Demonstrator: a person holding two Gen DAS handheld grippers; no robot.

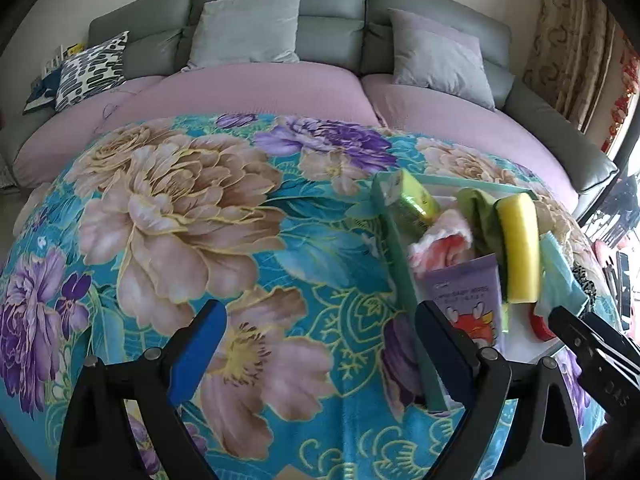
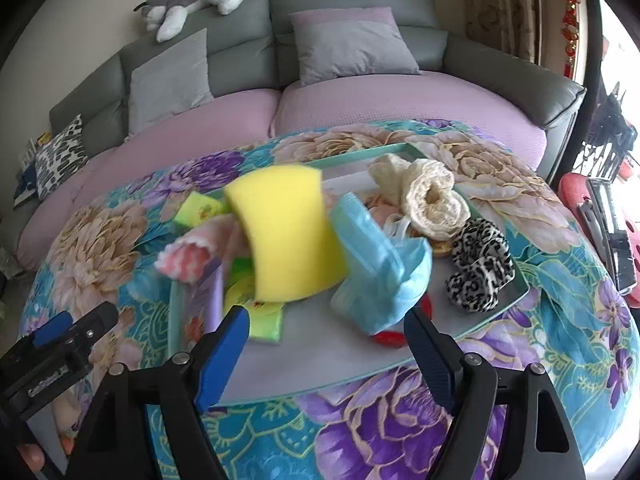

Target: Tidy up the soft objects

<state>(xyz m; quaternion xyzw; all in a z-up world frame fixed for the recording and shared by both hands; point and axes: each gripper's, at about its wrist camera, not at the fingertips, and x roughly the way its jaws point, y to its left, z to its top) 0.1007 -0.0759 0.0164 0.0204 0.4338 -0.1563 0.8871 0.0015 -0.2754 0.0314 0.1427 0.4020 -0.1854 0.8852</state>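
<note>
A teal-rimmed tray (image 2: 516,292) on a floral blanket holds soft things: a yellow sponge (image 2: 286,236) standing on edge and blurred, a light blue cloth (image 2: 380,268), a pink towel (image 2: 192,256), a cream scrunchie (image 2: 432,200), a leopard scrunchie (image 2: 480,268), green packets (image 2: 200,208) and a purple tube (image 1: 468,288). My right gripper (image 2: 326,344) is open just in front of the sponge and blue cloth, holding nothing. My left gripper (image 1: 320,340) is open over the blanket, its right finger beside the tray's left rim (image 1: 400,248). The sponge also shows in the left wrist view (image 1: 520,248).
The floral blanket (image 1: 180,208) covers a round surface in front of a grey sofa (image 1: 332,32) with lilac seat covers, grey cushions (image 1: 248,28) and a patterned cushion (image 1: 92,68). A plush dog (image 2: 192,0) lies on the sofa back. Curtains (image 1: 572,48) hang at right.
</note>
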